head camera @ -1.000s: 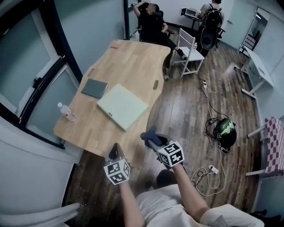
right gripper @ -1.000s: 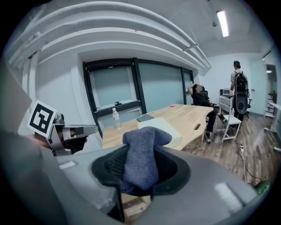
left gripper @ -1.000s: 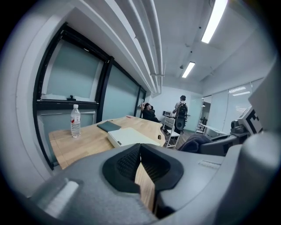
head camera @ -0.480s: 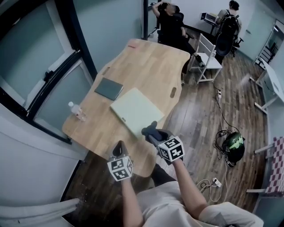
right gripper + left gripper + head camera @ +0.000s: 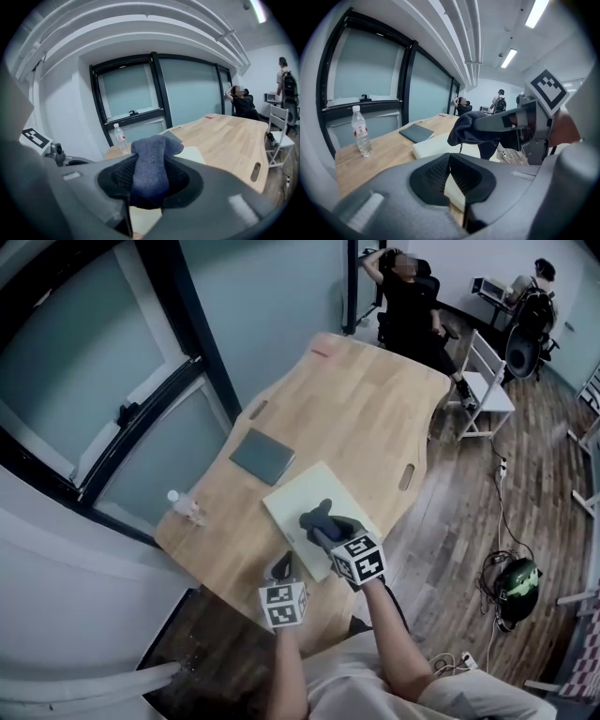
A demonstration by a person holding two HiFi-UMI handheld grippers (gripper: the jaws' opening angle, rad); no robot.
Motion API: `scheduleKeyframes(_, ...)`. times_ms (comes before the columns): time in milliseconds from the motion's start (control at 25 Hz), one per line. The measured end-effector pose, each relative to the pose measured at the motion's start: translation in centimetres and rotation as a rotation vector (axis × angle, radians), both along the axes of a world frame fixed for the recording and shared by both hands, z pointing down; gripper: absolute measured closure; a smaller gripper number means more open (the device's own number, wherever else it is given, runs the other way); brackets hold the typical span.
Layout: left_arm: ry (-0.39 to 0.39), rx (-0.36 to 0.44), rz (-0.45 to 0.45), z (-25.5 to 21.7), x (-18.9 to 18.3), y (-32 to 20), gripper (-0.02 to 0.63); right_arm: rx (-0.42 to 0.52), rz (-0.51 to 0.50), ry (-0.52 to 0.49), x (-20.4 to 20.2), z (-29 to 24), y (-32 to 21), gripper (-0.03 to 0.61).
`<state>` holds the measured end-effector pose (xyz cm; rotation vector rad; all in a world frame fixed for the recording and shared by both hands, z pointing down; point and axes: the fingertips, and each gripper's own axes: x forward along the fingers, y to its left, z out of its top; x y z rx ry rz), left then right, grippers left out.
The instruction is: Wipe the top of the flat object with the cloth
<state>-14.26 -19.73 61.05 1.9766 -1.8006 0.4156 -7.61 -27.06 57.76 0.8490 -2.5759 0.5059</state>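
A pale green flat object (image 5: 292,495) lies on the wooden table (image 5: 366,418) near its front edge. It also shows in the left gripper view (image 5: 433,146) and past the cloth in the right gripper view (image 5: 190,153). My right gripper (image 5: 326,532) is shut on a dark blue cloth (image 5: 319,518), held over the near part of the flat object. The cloth (image 5: 151,164) bulges up between the jaws. My left gripper (image 5: 281,566) hangs just to the left over the table's near edge, jaws shut (image 5: 450,171) with nothing in them. From its view the cloth (image 5: 471,131) hangs above the flat object.
A dark grey notebook (image 5: 262,457) lies behind the flat object. A clear water bottle (image 5: 187,510) stands at the table's left edge by the glass wall. A person sits at the far end (image 5: 408,296); a white chair (image 5: 487,371) and a green helmet (image 5: 514,582) are at the right.
Both grippers have moved forward from the floor side to over the table. The right gripper, still holding the cloth, is now above the flat object.
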Motion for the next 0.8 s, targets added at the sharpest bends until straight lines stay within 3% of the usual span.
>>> scheduleKeyframes(200,0.002,-0.063,-0.009,3.1,0.0,-4.4,0.604,-0.034,-0.041,-0.033,-1.8,1.3,-5.1,0.439)
scheduleKeyframes(480,0.051,-0.143,-0.026,8.1,0.0,-10.6,0.604,-0.05,-0.172,-0.003,-5.5,4.2,-9.5,0.435)
scheduleKeyframes(640,0.089,-0.202,-0.042,11.1,-1.0,-12.1,0.604,-0.087,-0.247,0.006,-8.0,6.6,-10.8,0.436)
scheduleKeyframes(800,0.105,-0.191,-0.043,12.3,-1.1,-12.3,0.605,-0.125,-0.311,0.036,-10.7,9.3,-11.3,0.44)
